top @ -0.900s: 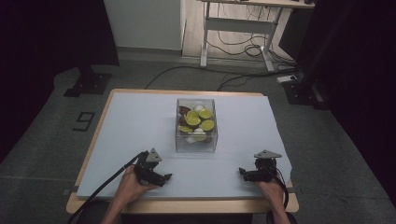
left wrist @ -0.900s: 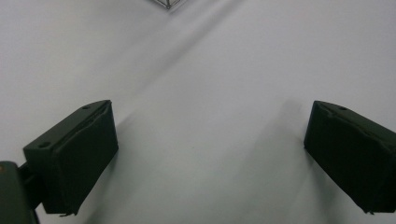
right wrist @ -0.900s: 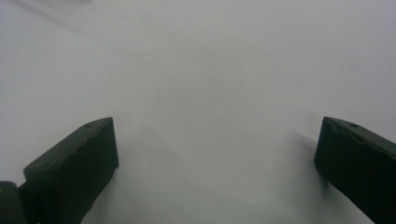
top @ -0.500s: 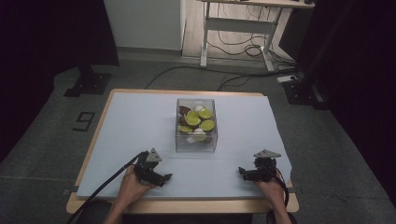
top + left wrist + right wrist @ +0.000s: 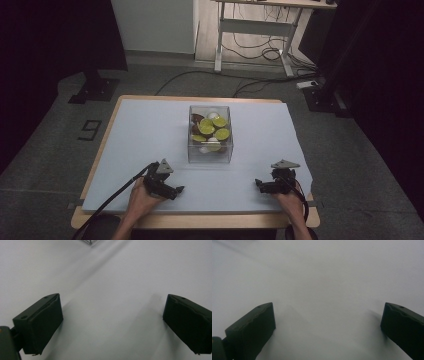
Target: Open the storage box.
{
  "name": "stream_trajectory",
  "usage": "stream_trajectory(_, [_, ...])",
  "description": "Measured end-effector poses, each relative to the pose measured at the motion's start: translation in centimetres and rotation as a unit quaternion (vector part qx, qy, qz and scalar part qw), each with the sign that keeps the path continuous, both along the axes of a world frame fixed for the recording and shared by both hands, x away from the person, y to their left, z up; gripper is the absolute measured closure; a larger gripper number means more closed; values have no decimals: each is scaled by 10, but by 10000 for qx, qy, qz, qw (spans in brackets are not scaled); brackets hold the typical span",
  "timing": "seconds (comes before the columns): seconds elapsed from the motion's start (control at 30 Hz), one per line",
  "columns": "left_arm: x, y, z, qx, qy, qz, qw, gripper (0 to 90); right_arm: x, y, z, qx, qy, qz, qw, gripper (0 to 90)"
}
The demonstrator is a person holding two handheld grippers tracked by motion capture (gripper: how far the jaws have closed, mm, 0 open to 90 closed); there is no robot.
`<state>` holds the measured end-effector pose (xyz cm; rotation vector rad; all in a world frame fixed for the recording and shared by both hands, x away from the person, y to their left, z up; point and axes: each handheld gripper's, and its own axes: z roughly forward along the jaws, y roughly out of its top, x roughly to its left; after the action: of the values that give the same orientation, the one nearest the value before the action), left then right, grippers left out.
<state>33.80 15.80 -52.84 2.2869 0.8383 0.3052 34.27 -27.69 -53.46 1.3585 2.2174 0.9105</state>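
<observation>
Both grippers parked, box untouched

Evidently the work is at its very start: the left gripper (image 5: 176, 190) and the right gripper (image 5: 260, 184) rest low on the pale sheet (image 5: 145, 130) near the person's edge of the table (image 5: 197, 220), each held in a hand. Both stand released, jaws spread wide with nothing between them, as the left gripper view and the right gripper view show over bare sheet. The clear box (image 5: 210, 134) sits at the middle of the table, well apart from both grippers and roughly between them, farther from the person. It holds lime halves (image 5: 206, 126) and some darker and pale pieces that are too small to name.

The next move, as I judge it, calls for lifting a gripper forward to the box, coming in from above its open top rather than against its wall, which could shove it.

Room is generous: wide bare sheet lies left, right and ahead of the box. Behind the hands the table edge is close, so any drawing back has little margin.
</observation>
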Motion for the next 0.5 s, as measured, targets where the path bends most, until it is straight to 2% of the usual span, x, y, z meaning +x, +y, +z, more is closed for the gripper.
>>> stream_trajectory(0.3, [-1,0,2,-4,-17,42,10000,56,-1,1,3,74,46,117,9999,18])
stream_trajectory(0.33, [-1,1,2,-7,-13,44,10000,82,-2,2,4,59,41,156,9999,18])
stream_trajectory(0.5, [-2,2,5,-197,94,13,9998,130,-6,7,10,67,-73,314,9995,15])
